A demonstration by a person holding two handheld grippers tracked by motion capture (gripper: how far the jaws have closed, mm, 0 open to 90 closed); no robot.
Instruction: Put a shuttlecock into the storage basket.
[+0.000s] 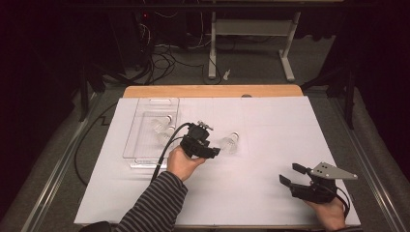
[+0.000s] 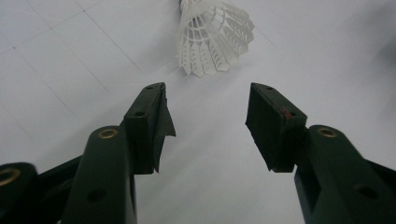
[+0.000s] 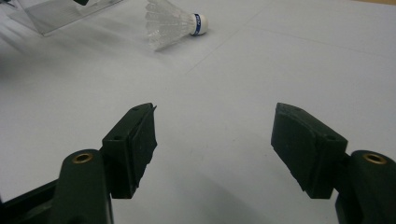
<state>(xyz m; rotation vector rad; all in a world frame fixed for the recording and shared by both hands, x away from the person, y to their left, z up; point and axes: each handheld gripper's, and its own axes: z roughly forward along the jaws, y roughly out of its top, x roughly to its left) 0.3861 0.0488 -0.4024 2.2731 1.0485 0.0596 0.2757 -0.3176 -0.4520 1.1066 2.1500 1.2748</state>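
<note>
White-papered surface [image 1: 270,145]: our left tongs [image 1: 212,152] stood apart, empty, lined up on the shuttlecock [image 1: 229,143] at 12 o'clock; right tongs [image 1: 289,175] apart, idle.

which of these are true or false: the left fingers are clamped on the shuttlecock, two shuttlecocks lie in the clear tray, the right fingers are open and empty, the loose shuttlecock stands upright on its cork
1. The left gripper is clamped on the loose shuttlecock. False: its fingers stand apart, short of the feathers.
2. Two shuttlecocks lie in the clear tray. True.
3. The right gripper is open and empty. True.
4. The loose shuttlecock stands upright on its cork. False: it lies on its side on the white sheet.
</note>
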